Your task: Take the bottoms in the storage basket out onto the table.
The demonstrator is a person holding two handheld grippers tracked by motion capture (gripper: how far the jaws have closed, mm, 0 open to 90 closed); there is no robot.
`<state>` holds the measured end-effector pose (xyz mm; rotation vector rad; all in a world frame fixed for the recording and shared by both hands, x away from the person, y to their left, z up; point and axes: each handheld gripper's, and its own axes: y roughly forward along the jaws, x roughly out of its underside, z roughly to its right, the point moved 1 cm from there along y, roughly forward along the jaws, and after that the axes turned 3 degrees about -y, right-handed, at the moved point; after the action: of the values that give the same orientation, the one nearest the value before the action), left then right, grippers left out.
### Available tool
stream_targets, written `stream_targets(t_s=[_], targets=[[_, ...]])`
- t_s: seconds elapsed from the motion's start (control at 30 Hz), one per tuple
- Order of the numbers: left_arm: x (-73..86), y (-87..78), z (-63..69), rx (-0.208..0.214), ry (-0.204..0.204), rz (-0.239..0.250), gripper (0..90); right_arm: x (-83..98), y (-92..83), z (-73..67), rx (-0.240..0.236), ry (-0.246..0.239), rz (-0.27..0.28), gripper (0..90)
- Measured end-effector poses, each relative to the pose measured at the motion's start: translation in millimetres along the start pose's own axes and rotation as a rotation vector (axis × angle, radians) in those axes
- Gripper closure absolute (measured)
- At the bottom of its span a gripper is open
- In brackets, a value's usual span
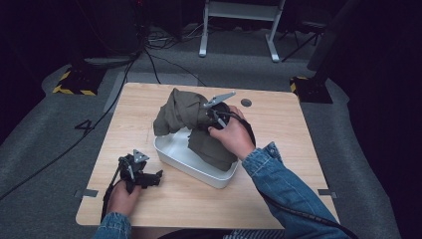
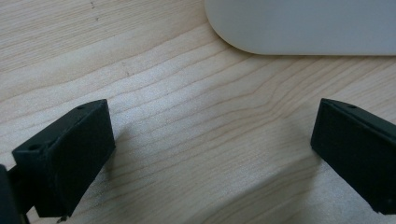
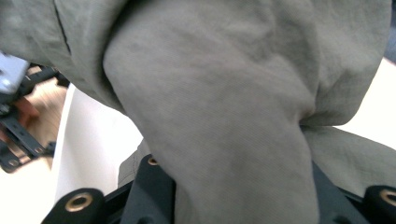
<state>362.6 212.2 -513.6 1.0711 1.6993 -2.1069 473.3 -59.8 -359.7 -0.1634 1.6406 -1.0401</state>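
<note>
An olive-green cloth (image 1: 185, 115) hangs in a bunch over the white tray (image 1: 175, 152) at the middle of the wooden table (image 1: 278, 129). My right gripper (image 1: 206, 115) is shut on the cloth and holds it up above the tray. In the right gripper view the cloth (image 3: 219, 102) drapes thickly over my right gripper (image 3: 238, 196), squeezed between the black jaws. My left gripper (image 1: 152, 178) rests on the table left of the tray. In the left gripper view my left gripper (image 2: 212, 154) stands open over bare wood, with the tray's rounded corner (image 2: 299, 28) ahead.
The table's far right carries a small dark round mark (image 1: 246, 103). Cables (image 1: 154, 59) run over the grey floor behind the table. A white stand frame (image 1: 239, 25) is at the back. Bare wood lies right of the tray.
</note>
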Motion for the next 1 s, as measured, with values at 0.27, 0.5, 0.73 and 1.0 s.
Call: stream_targets(t_s=[0.27,0.5,0.73,1.0], targets=[[0.0,0.0,0.0,0.000,0.000,0.000,0.0,-10.5,-31.9,10.0,0.007,0.010,0.083,68.9],[0.0,0.0,0.0,0.000,0.000,0.000,0.0,-17.3,-64.7,23.8,0.034,0.024,0.134,68.8],[0.0,0.0,0.0,-0.001,0.000,0.000,0.0,-13.4,-85.9,40.0,0.075,0.046,0.152,68.7],[0.0,0.0,0.0,0.000,0.000,0.001,0.0,-3.3,-105.3,61.6,0.132,0.078,0.157,68.6]])
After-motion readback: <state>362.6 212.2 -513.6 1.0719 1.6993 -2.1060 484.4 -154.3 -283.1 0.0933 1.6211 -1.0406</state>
